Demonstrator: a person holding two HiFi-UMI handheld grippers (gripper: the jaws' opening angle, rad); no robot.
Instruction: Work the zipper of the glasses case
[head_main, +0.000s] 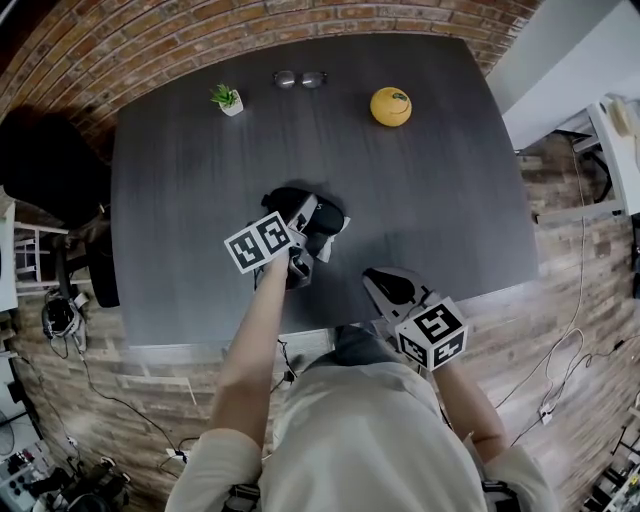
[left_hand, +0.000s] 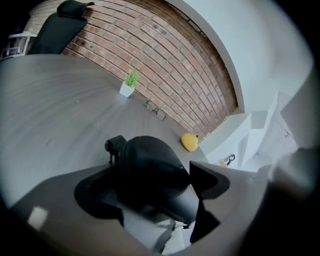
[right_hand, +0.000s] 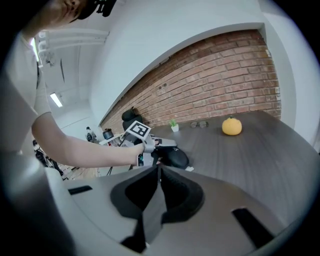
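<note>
The dark grey wood-grain table (head_main: 180, 180) fills most of your head view, and the glasses case (left_hand: 150, 167) lies near its middle, slightly toward your near edge. The case is a black, smooth, rounded shell with a domed top. A small black tab (left_hand: 115, 146) sticks out at its far left end, and a pale scrap (head_main: 338, 232) shows under its right side. Your bare left forearm reaches in from the near edge, and the left gripper (left_hand: 155, 192) tilts down over the case, its jaws spread wide with the case between them. Your right gripper (right_hand: 157, 172) sits by the table's near edge, right of the case and apart from it, with its jaws closed together on nothing. Along the far side stand a yellow round fruit (head_main: 390, 107) at right, a small potted plant (head_main: 227, 98) at left, and a pair of glasses (head_main: 299, 78) between them.
</note>
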